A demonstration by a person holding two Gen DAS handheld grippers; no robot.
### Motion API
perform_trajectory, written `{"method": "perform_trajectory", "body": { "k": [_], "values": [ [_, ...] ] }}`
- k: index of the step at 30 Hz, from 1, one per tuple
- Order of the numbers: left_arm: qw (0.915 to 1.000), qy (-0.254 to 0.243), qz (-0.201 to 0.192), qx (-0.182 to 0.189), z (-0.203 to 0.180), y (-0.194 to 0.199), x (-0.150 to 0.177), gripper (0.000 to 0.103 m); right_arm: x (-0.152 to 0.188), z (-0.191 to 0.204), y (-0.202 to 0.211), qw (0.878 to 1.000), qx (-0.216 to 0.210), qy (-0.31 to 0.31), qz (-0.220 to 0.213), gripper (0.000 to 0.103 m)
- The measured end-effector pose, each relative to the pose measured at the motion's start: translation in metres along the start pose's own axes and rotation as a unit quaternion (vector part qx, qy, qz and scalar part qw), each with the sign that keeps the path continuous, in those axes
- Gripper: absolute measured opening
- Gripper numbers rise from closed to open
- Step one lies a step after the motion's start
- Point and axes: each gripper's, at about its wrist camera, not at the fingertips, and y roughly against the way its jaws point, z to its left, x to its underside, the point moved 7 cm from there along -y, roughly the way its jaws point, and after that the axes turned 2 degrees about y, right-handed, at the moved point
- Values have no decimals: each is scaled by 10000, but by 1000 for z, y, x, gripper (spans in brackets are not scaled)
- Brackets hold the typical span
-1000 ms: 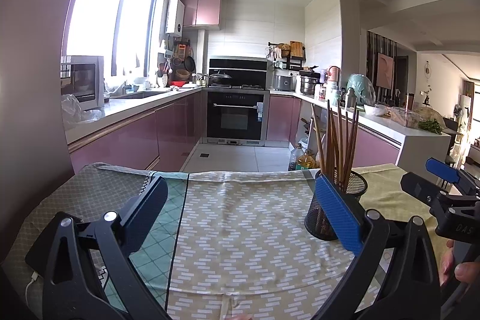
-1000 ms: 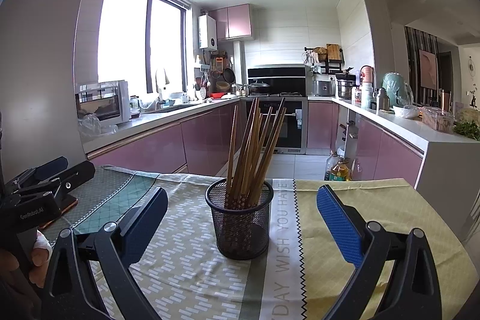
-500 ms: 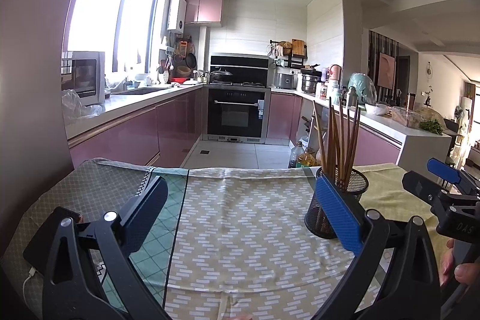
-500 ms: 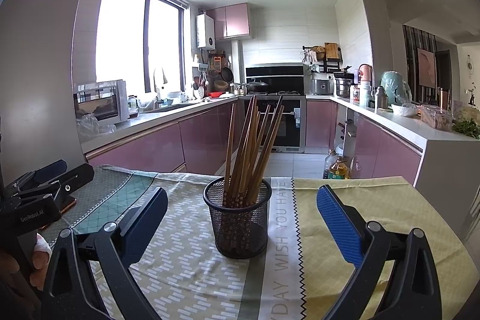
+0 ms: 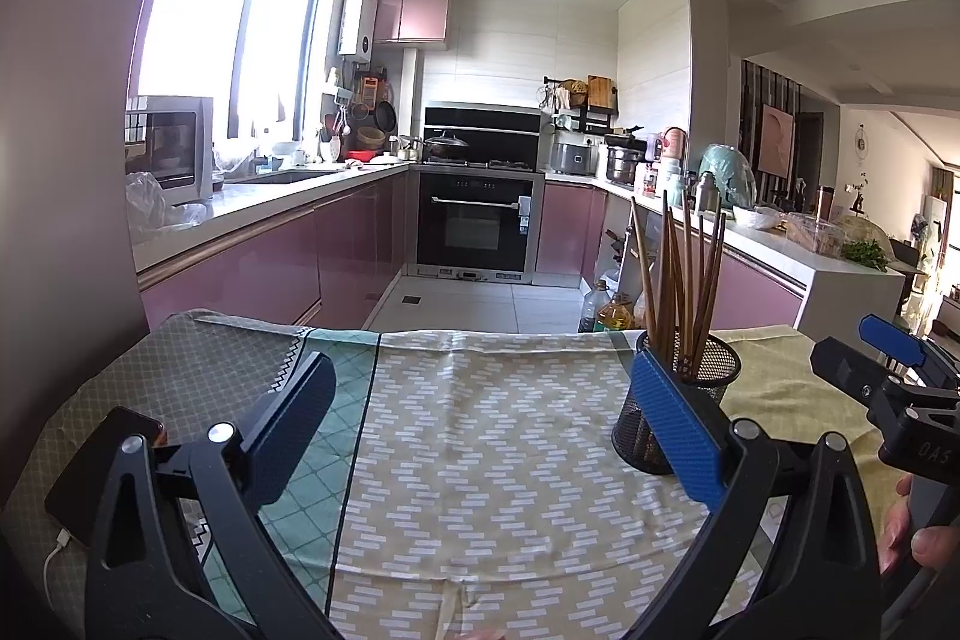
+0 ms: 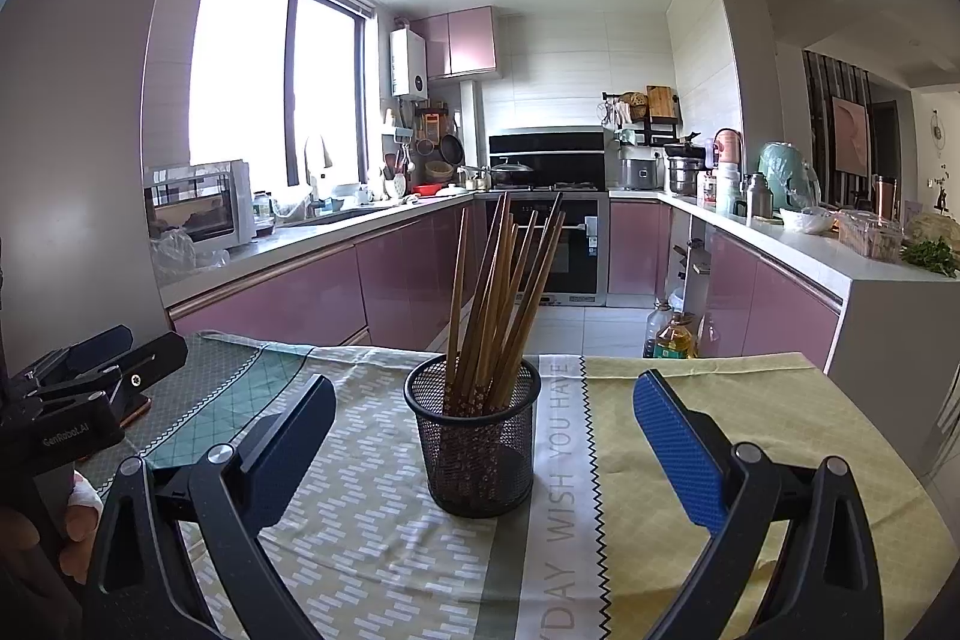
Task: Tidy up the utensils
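A black mesh holder point(image 6: 477, 445) stands upright on the patterned tablecloth point(image 6: 372, 532), with several brown chopsticks point(image 6: 504, 304) fanned out of it. My right gripper point(image 6: 483, 451) is open, its two fingers spread either side of the holder and a little short of it, touching nothing. In the left wrist view the same holder point(image 5: 708, 388) with its chopsticks point(image 5: 678, 280) sits at the right, partly behind the blue right finger point(image 5: 675, 421). My left gripper point(image 5: 480, 421) is open over bare cloth, with nothing between its fingers.
A dark phone point(image 5: 102, 466) with a white cable lies on the cloth at the left. The table's far edge drops to the kitchen floor point(image 5: 462, 304). Pink cabinets, an oven point(image 5: 477, 226) and cluttered counters stand beyond. Each gripper shows at the other view's side edge.
Both views have tilted down slightly, so more of the table and the phone show. The holder and chopsticks have stayed put. Both grippers remain open.
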Motion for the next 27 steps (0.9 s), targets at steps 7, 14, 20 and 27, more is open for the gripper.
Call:
{"method": "perform_trajectory", "body": {
  "k": [7,14,20,27],
  "values": [
    [10000,-4,5,2,0,0,0,97,0,0,0,10000,0,-3,1,96],
    [10000,-3,6,4,0,0,0,97,1,0,0,10000,10,-14,7,96],
    [10000,-2,12,4,0,0,1,97,3,0,0,10000,2,-29,34,96],
    [10000,0,13,4,0,0,1,97,2,-1,0,10000,4,-56,40,96]
  ]
}}
